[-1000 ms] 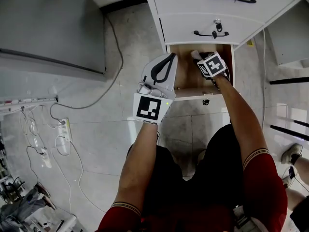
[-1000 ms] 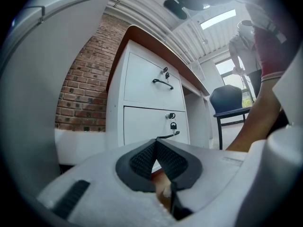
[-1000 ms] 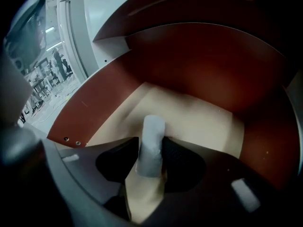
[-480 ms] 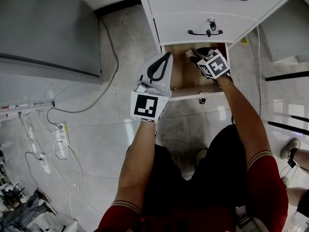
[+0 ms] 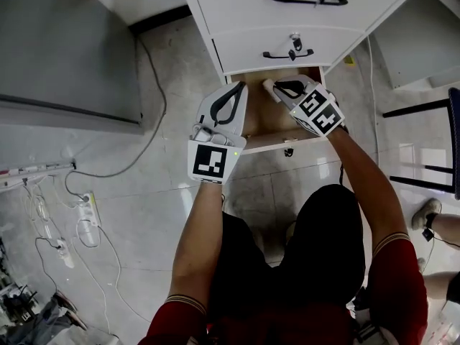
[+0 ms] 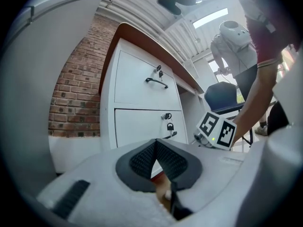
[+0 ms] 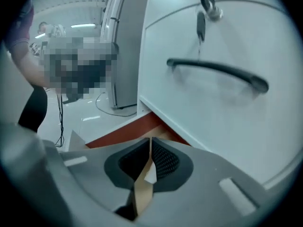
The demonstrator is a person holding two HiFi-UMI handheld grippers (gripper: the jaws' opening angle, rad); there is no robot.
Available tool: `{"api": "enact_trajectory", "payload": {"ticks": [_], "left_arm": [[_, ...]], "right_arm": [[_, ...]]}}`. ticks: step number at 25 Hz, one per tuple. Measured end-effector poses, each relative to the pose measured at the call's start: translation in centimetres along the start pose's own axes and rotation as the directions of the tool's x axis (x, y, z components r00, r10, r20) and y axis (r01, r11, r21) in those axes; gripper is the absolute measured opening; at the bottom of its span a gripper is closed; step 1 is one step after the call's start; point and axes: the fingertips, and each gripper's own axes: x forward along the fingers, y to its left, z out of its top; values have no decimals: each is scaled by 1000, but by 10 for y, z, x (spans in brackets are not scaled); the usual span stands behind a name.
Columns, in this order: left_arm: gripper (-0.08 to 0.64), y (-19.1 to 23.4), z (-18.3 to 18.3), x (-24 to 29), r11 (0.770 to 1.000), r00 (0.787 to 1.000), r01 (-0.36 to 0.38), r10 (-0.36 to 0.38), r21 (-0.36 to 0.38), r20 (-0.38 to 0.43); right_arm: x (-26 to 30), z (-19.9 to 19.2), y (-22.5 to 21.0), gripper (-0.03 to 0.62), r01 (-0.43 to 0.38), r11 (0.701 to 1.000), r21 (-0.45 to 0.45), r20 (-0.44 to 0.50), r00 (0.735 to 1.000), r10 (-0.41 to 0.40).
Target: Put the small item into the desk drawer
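Observation:
The desk's bottom drawer (image 5: 267, 123) stands pulled out, its wooden floor showing. My right gripper (image 5: 271, 85) hangs above the drawer's back, just under the middle drawer's front. Its jaws have just been closing and now stand shut with nothing between them (image 7: 150, 140). Through the slit under its pads a small white piece (image 7: 149, 173) shows against the wood below; I cannot tell what it is. My left gripper (image 5: 240, 85) is shut and empty beside the drawer's left edge, its tips together (image 6: 155, 141). The right gripper's marker cube (image 6: 217, 130) appears in the left gripper view.
Two closed white drawers with black handles (image 5: 287, 52) and hanging keys (image 7: 201, 25) sit above the open one. A grey cabinet (image 5: 65, 42) stands at the left, with a cable (image 5: 159, 99) and a power strip (image 5: 88, 205) on the tiled floor. Another person's shoe (image 5: 429, 218) is at the right.
My right gripper has lifted up out of the drawer toward the middle drawer's front, and its jaws have gone from wide apart to shut. The left gripper has stayed beside the drawer.

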Motion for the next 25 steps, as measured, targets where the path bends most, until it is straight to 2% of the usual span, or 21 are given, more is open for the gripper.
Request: {"api": "enact_trajectory", "payload": {"ticks": [2,5,12,16,17,20,25], "left_arm": [[6,1,7,-2,1000,1000,2,-2,-2,-1],[6,0,23,-5,1000,1000,10,-10,-1,-15],[6,-5,96,-18,999,998,50,-50,-6,-38],[6,-19,136,-27,988,987,128,-118,88,-114],[6,-22,150,-30,988,985,132,-123,77,-119],[6,-27,201,-37,994,990,104,-105,-18,-96],[6,-33,296,-52,993,990,110,-113,-48,-89]], "right_arm": [[-17,22,3,11,2,1000,-14,64,998,-1],[-46,57,7,11,3,1000,-12,165,986,0],[-124,144,34,11,-11,1000,-5,359,933,12],[-177,191,41,11,-20,1000,14,460,888,12],[-193,205,42,11,-25,999,30,485,875,7],[-243,246,46,11,-37,997,71,534,845,-6],[-326,313,56,11,-57,989,137,583,812,-34]]}}
